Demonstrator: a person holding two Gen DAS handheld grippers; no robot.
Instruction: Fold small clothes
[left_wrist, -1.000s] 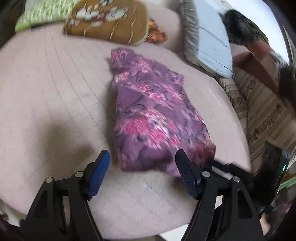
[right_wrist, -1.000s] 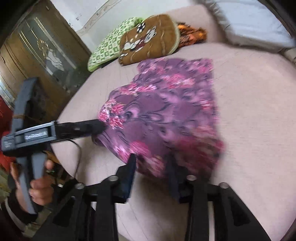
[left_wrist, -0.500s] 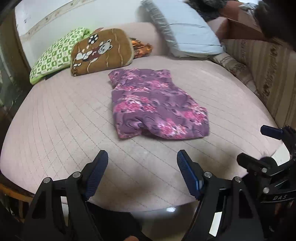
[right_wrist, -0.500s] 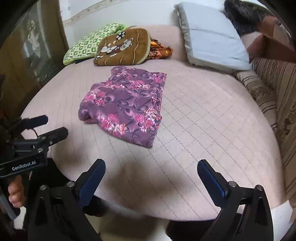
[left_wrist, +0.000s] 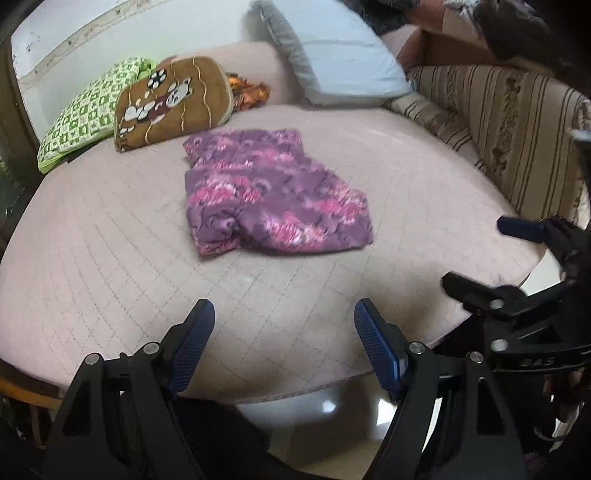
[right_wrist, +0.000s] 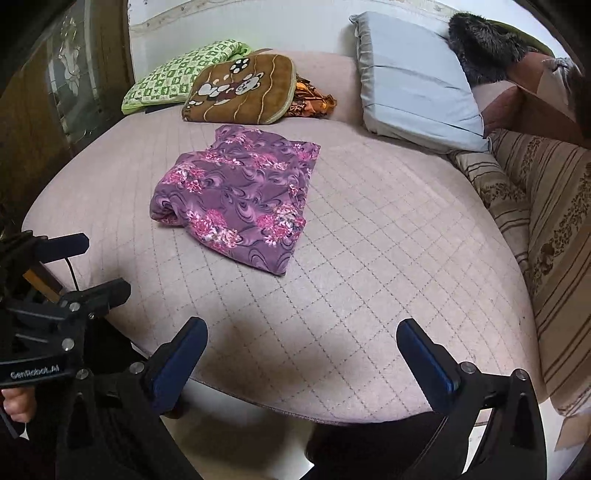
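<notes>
Distance is what has changed: a second ago our right gripper (right_wrist: 301, 354) was pinching the near hem of the purple floral garment (right_wrist: 236, 195) and our left gripper (left_wrist: 284, 339) was poised right at its edge, and now both are pulled back past the near rim of the bed (right_wrist: 369, 295), well apart from the cloth. Both sets of fingers stand wide and hold nothing; the right ones have opened since the grasp. The garment lies where we let it go, on the quilted pink cover in the middle of the bed, folded into a rough oblong with its far end near the brown bear cushion (right_wrist: 240, 90) and the green checked pillow (right_wrist: 177, 74). Its near left corner bulges into a rolled lump, and the near edge runs slanted, so the layers do not sit square. We judge that one fold is just finished and released. Whether the task is done depends on how tidy it must be; that bulging corner may want flattening or one more fold.
</notes>
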